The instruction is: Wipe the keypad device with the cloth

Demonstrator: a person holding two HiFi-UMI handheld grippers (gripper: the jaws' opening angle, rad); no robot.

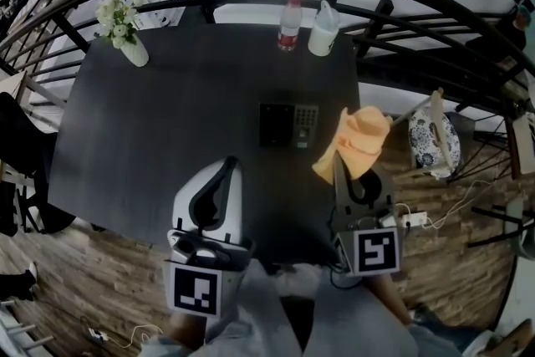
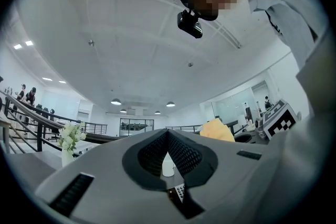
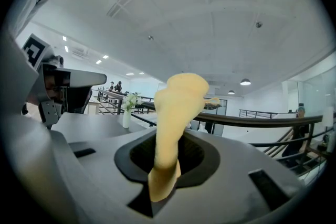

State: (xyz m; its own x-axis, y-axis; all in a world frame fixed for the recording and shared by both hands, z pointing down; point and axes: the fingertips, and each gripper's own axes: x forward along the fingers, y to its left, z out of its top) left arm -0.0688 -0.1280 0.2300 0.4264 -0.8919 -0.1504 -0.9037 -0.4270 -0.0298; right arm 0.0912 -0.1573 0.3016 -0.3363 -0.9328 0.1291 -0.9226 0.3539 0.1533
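Near the centre of the head view, the keypad device (image 1: pixel 288 125) lies flat on the dark table (image 1: pixel 167 113), well clear of the vase (image 1: pixel 132 50) at upper left and the bottle (image 1: pixel 288 22) and jug (image 1: pixel 323 29) at the top. Just right of it hangs the cloth (image 1: pixel 358 142), pinched in the right gripper (image 1: pixel 340 167). The right gripper view shows its jaws clamped on the cloth's lower end, with most of the fabric bunched beyond the tips. The left gripper (image 1: pixel 228 165) sits lower left with its jaws closed together on nothing.

The cloth looks not yet in contact with the device. To wipe well, the right gripper likely needs to move left and lower, so the loose fabric, not the jaw tips, drags across the keys. The device seems light enough to slide, so the left gripper could brace its near edge.
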